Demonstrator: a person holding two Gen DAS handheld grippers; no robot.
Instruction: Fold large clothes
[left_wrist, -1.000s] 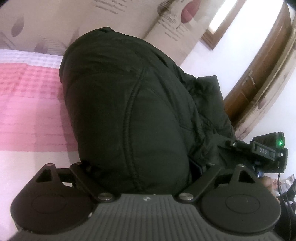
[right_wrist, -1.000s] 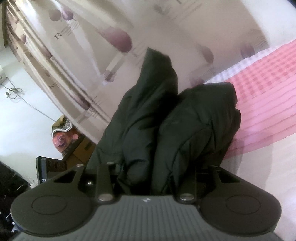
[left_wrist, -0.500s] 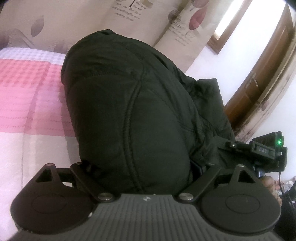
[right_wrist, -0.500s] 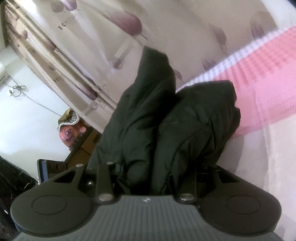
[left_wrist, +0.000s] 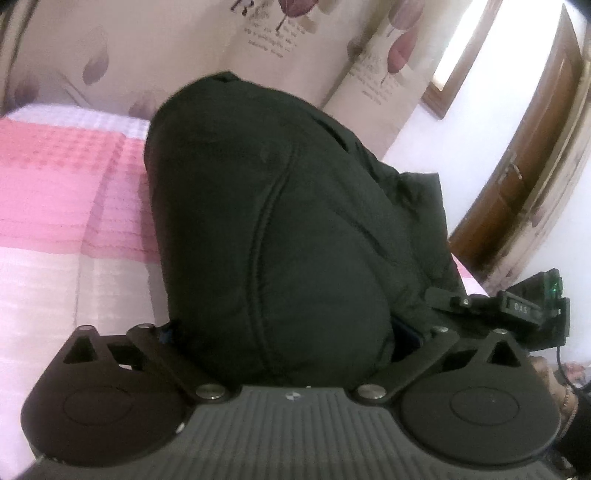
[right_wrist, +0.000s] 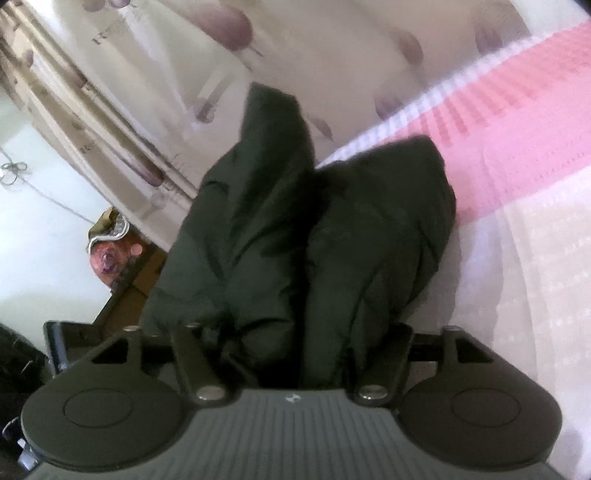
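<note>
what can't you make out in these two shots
- Left tool fingertips: left wrist view, buried behind the dark jacket as the jaws open.
- Right tool fingertips: right wrist view, hidden by jacket folds, jaws opening.
- Curtain print: right view, motion-blurred.
- Jacket's full shape: bunched, so unclear in both.

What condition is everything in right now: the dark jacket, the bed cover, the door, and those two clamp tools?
Dark jacket: bunched up in thick folds, lying on the bed.
Pink and white bed cover: spread flat under the jacket.
Wooden door: appears shut.
Left gripper: jaws opening, jacket bulging between them.
Right gripper: jaws opening, jacket folds between them.
</note>
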